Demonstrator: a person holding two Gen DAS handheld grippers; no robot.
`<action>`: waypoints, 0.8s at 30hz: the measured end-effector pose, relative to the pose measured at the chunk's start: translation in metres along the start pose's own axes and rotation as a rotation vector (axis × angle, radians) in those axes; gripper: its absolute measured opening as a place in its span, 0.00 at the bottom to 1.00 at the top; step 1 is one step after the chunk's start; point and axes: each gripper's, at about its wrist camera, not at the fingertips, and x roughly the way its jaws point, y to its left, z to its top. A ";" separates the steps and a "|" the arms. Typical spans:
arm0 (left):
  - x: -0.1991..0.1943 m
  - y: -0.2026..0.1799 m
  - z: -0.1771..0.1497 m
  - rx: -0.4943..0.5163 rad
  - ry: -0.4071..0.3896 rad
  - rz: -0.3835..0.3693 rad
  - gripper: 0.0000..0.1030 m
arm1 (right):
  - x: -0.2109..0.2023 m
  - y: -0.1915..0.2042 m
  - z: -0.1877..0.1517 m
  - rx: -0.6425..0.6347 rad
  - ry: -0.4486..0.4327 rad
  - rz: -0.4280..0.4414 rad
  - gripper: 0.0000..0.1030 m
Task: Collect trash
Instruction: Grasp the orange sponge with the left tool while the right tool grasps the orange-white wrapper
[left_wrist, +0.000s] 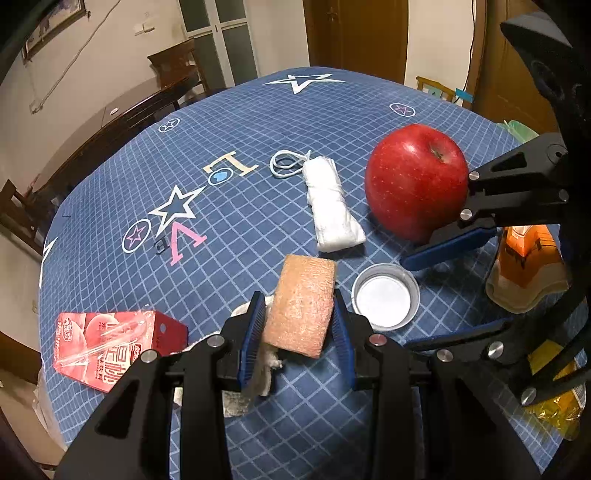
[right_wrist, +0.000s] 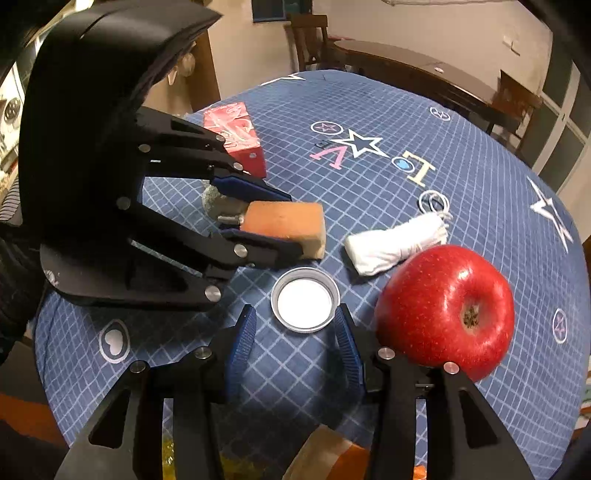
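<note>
The left tool (left_wrist: 299, 325) is nearest the left wrist camera, its blue pads clamped on an orange sponge (left_wrist: 301, 302) that tilts up above the table (left_wrist: 258, 229). Under and behind that tool lies a crumpled tissue (left_wrist: 264, 365), partly hidden by the left pad. Left of it a red carton (left_wrist: 110, 347) lies on its side near the table's edge, a clear straw stuck along its face.

Just right of the sponge a lid (left_wrist: 386, 295) rests open side up on the blue checked cloth. In the right wrist view the right tool (right_wrist: 295, 339) hangs with its jaws apart; the lid (right_wrist: 304, 299) sits just ahead of its tips, and nothing is between the pads. No earlier view shows what that tool did before.

A red apple (right_wrist: 445, 314) stands close against the right finger of that tool; whether they touch cannot be told. Beyond the lid a folded white mask (left_wrist: 332, 206) lies flat, its ear loops (left_wrist: 288, 164) curled at the far end.

At the near right edge an orange-labelled bottle (left_wrist: 524, 273) and a yellow wrapper (left_wrist: 557, 410) sit partly behind the right tool's frame. Dark wooden chairs stand past the table.
</note>
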 end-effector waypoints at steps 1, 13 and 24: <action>0.000 0.000 0.000 -0.002 -0.001 -0.002 0.33 | 0.000 0.001 0.000 -0.007 -0.001 -0.002 0.44; -0.001 0.001 0.000 -0.011 -0.009 -0.006 0.33 | 0.007 0.012 0.007 -0.038 0.019 -0.018 0.47; -0.003 0.000 -0.001 -0.027 -0.019 0.011 0.32 | -0.011 0.010 -0.003 -0.008 -0.045 -0.044 0.04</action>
